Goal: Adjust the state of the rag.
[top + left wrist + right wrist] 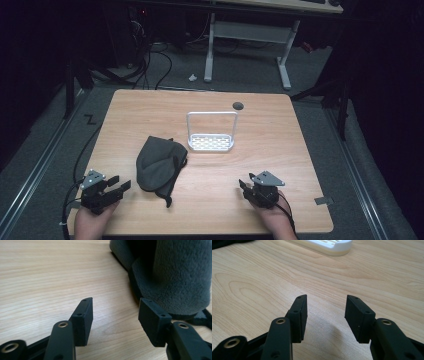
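A dark grey plush cloth bundle (159, 166) lies on the wooden table (280, 145), left of centre, with a strap end trailing toward the front. Close up, the same grey plush cloth (175, 277) rises just beyond my left gripper's right jaw. My left gripper (120, 183) rests at the front left, open, pointing at the cloth with nothing between its jaws. A white perforated stand (211, 142) with a tall wire hoop sits at the table's centre; its white base (329, 246) shows far ahead. At the front right my right gripper (243, 185) rests open and holds nothing.
A round dark cable hole (238, 106) sits near the table's far edge. Beyond the table stand a white desk frame (250, 37) and cables on grey carpet. A small grey tab (323, 201) sticks out at the table's right front edge.
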Action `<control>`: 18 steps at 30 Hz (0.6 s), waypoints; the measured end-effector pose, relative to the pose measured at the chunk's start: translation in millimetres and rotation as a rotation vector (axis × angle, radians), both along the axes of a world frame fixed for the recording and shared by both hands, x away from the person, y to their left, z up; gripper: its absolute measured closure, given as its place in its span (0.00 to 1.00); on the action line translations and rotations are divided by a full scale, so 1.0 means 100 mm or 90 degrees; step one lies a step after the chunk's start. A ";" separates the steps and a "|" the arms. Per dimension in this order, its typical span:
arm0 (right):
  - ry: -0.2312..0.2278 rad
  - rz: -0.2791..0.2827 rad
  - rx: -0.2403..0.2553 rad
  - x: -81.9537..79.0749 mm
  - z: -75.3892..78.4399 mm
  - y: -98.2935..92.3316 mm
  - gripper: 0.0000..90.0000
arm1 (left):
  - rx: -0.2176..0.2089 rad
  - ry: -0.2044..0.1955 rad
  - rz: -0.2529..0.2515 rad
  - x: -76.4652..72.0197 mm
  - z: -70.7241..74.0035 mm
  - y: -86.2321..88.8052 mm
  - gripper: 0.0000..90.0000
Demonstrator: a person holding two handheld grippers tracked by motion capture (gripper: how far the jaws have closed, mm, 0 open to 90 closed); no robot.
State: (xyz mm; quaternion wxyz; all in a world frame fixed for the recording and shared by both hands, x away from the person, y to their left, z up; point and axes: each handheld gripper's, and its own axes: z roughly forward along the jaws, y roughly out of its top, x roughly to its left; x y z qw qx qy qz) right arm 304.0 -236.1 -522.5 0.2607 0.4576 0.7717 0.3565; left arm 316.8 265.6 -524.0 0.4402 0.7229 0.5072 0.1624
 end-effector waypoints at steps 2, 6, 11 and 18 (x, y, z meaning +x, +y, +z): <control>0.003 -0.001 0.000 0.00 -0.01 0.01 0.59 | -0.006 -0.003 0.004 0.00 0.01 0.02 0.52; -0.001 0.008 -0.004 0.00 0.00 0.01 0.58 | -0.036 -0.015 0.012 0.00 0.03 0.07 0.51; 0.001 0.006 0.000 -0.01 0.00 0.00 0.57 | -0.047 -0.059 -0.021 -0.04 0.19 -0.02 0.43; 0.003 0.012 -0.004 0.00 -0.01 0.03 0.56 | -0.044 -0.107 -0.074 -0.09 0.38 -0.32 0.35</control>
